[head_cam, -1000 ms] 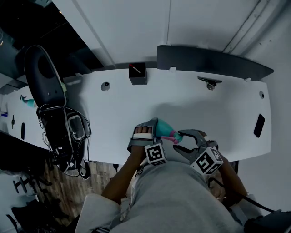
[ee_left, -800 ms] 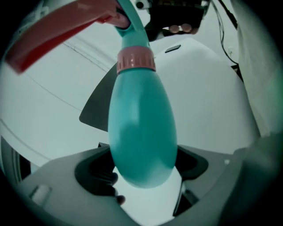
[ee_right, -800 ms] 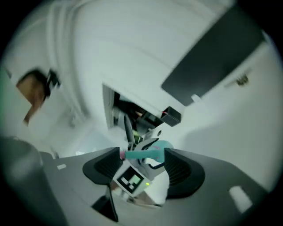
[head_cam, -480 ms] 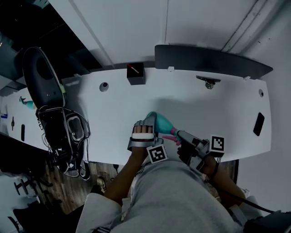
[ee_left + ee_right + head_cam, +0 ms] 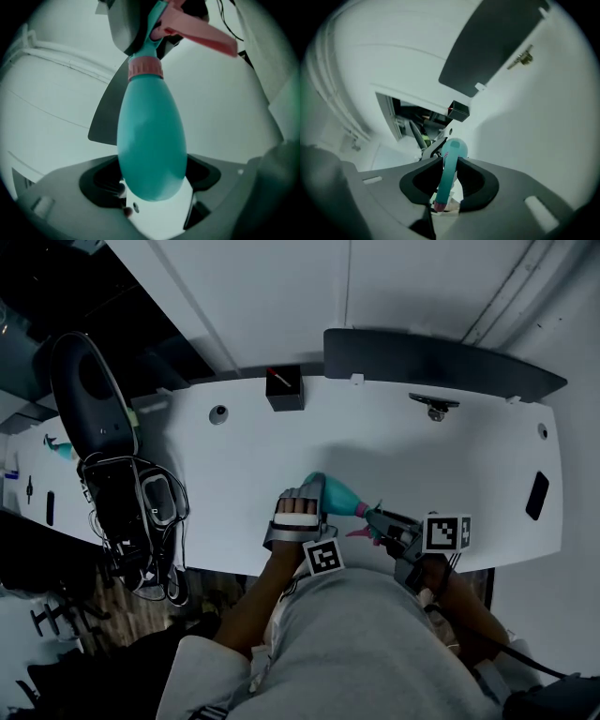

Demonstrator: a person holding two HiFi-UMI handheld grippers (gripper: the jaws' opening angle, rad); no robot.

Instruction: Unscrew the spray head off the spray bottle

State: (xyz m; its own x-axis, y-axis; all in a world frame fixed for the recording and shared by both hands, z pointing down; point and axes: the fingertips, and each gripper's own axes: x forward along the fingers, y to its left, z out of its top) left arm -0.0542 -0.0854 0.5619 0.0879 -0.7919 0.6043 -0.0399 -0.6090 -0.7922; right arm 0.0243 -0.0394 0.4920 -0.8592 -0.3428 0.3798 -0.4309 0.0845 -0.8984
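Surface: a smooth white table point(image 5: 394, 437), wide and mostly bare. A flat dark panel point(image 5: 441, 367) stands along its far edge, with a small black box point(image 5: 284, 390) beside the panel's left end.
Open room: free tabletop lies far and right of the bottle. A black chair point(image 5: 89, 395) and tangled cables point(image 5: 141, 521) crowd the left end.
Spray bottle point(image 5: 339, 493): glossy teal and egg-shaped, by the table's near edge, with its neck pointing right.
Spray head point(image 5: 367, 517): a teal stem with a pink collar point(image 5: 146, 68) and a flat pink trigger point(image 5: 201, 33).
Left gripper point(image 5: 312, 491): its grey jaws are clamped on the bottle's rounded body.
Right gripper point(image 5: 380, 519): its jaws have just been closing and now press on the spray head's stem between them.
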